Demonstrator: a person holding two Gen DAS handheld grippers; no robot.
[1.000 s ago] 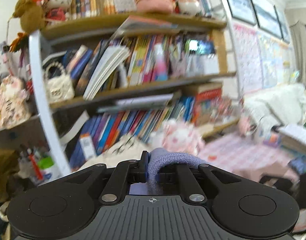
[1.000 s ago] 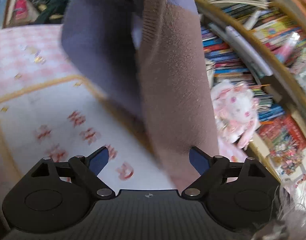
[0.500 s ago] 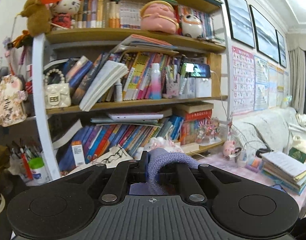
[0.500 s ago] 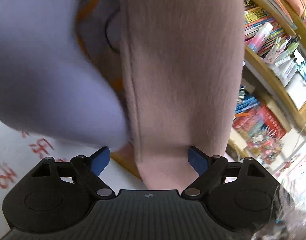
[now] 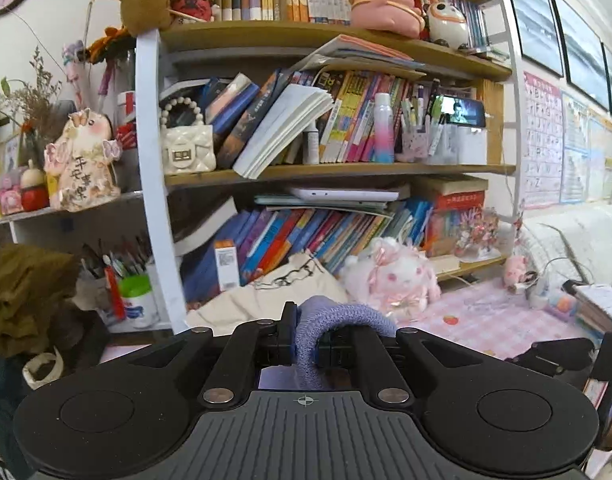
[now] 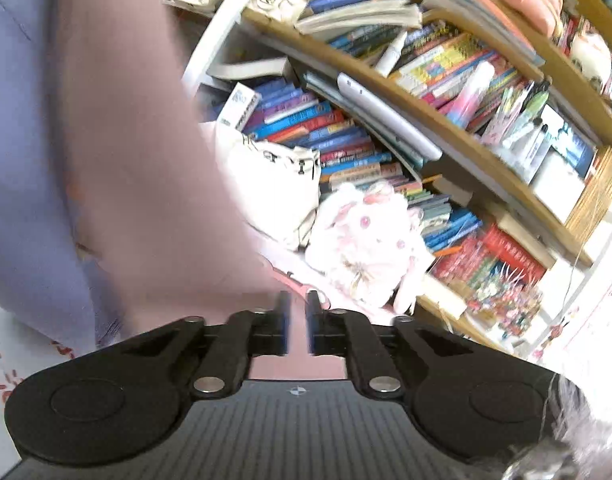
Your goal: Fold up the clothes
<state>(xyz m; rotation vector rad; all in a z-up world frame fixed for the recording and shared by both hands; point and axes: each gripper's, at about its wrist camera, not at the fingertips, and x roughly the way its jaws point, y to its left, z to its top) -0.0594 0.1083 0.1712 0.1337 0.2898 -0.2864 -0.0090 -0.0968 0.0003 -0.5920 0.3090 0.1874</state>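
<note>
Between the left gripper's (image 5: pixel 305 346) jaws sat a rolled lavender knit edge of the garment (image 5: pixel 338 316), pinched tight, arching up and over to the right of the jaws before dropping out of sight below them. That high pinch probably served to let the cloth hang free under its own weight. Ahead of those jaws, well beyond, stood a crowded bookshelf (image 5: pixel 330 170), with a pink plush rabbit (image 5: pixel 390 276) and a cream tote bag (image 5: pixel 274 292) at its foot, on a pink checked cloth (image 5: pixel 486 320).

The right gripper's (image 6: pixel 297 328) jaws were drawn nearly together, only a narrow slot between them; pinkish fabric showed in that slot, but blur kept me from telling whether they actually gripped it. To the left of these jaws and above them hung the garment's broad panel, dusty pink beside lavender, filling that side of the view. Holding two points apart would spread the piece for a fold, I judged. Whether it was being opened out or brought down to be laid flat, the views did not settle. Low at the left edge showed a white surface with red marks (image 6: pixel 2 364).
</note>
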